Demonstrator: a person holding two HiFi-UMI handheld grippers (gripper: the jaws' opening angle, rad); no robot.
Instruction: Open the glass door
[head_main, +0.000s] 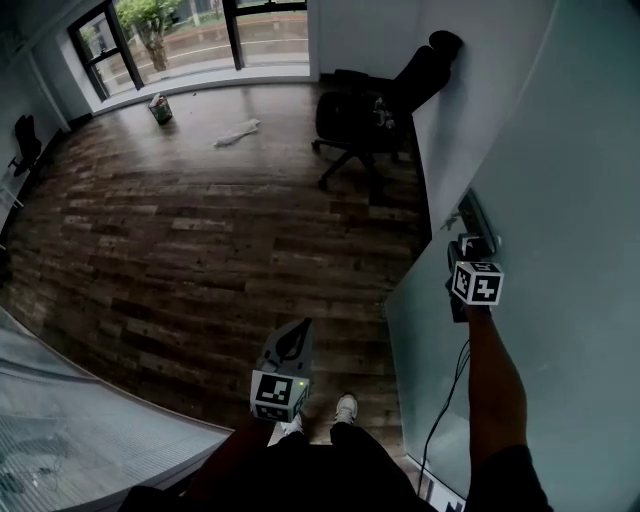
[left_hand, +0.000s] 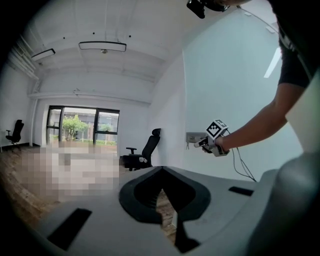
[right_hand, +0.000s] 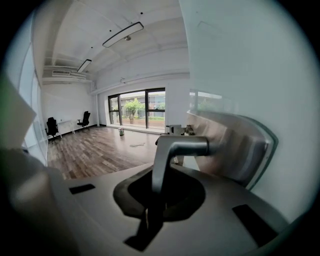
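The right gripper (right_hand: 152, 207) has its fingers clamped on the handle (right_hand: 175, 147); the door (head_main: 560, 200) looks ajar. The left gripper (head_main: 285, 365) hangs closed and empty. Next, I'd judge, swing the door wider.

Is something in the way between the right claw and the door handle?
No, nothing is in the way. The right claw is shut right on the metal door handle, which sticks out from the glass door.
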